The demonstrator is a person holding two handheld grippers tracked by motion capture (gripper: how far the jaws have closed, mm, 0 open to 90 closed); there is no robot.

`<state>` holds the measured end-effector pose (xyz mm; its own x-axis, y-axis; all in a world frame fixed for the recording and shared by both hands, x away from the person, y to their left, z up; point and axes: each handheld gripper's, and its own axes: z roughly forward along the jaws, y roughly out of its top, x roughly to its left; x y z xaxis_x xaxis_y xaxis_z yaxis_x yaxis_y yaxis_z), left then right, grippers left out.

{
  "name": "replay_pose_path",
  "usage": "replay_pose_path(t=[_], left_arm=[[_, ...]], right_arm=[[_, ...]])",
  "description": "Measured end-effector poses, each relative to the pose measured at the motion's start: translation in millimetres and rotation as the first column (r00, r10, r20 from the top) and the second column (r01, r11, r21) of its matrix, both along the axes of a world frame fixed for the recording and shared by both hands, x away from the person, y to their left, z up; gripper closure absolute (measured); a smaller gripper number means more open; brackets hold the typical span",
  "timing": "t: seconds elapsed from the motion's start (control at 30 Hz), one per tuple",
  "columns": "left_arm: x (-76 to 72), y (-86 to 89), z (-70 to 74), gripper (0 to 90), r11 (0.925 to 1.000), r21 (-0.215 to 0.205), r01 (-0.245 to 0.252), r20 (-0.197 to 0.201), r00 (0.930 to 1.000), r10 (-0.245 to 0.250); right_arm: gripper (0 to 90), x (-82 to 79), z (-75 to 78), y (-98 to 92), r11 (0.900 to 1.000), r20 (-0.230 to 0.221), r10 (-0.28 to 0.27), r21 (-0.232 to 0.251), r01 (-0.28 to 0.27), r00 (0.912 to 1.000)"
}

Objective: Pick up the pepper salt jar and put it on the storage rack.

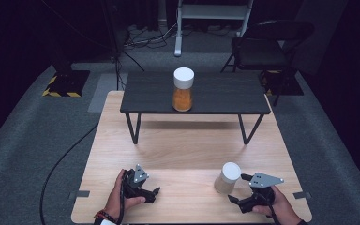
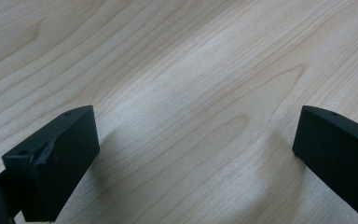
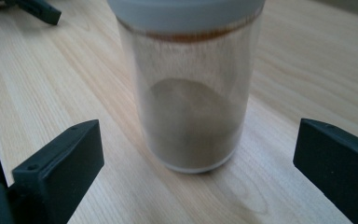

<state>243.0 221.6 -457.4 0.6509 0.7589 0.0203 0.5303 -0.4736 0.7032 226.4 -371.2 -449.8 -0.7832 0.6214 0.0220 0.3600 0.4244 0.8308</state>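
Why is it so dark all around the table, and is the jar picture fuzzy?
In the high view, light falls on the wooden table while the room behind goes black; the small black table casts a shadow beneath it. In the right gripper view, the brown-powder jar looks soft and blurry.

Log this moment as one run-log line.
left gripper: open, over bare table | right gripper: open, facing brown-powder jar, no contact | orange-powder jar: upright on black shelf
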Motion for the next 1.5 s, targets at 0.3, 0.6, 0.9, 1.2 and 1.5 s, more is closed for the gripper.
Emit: replay_pose_path(t=[0.3, 0.6, 0.9, 1.2, 1.5], left_arm=[[0.0, 0.0, 0.0, 0.4, 1.0, 0.0, 0.0, 0.0, 1.0, 0.0], [0.0, 0.0, 0.0, 0.4, 1.0, 0.0, 0.0, 0.0, 1.0, 0.0], [0.0, 0.0, 0.0, 0.3, 1.0, 0.0, 0.0, 0.0, 1.0, 0.0], [-0.1, 0.0, 0.0, 0.4, 1.0, 0.0, 0.0, 0.0, 1.0, 0.0], [-0.1, -0.1, 0.0, 0.4, 1.0, 0.0, 0.0, 0.0, 1.0, 0.0]], right_arm=[[1.4, -12.2, 7.0, 7.8, 0.999, 0.062, -0.029, 0.032, 0.027, 0.9977], [3.6, -8.3, 11.2, 14.5, 0.998, 0.079, -0.023, 0.064, 0.018, 0.9966], [13.0, -6.8, 1.6, 17.4, 0.991, 0.103, -0.057, 0.13, 0.043, 0.9931], [30.0, -14.1, -14.1, 23.6, 0.983, 0.155, -0.091, 0.175, 0.063, 0.9837], [34.4, -17.5, -15.0, 25.0, 0.988, 0.209, -0.08, 0.149, 0.049, 0.9746]])
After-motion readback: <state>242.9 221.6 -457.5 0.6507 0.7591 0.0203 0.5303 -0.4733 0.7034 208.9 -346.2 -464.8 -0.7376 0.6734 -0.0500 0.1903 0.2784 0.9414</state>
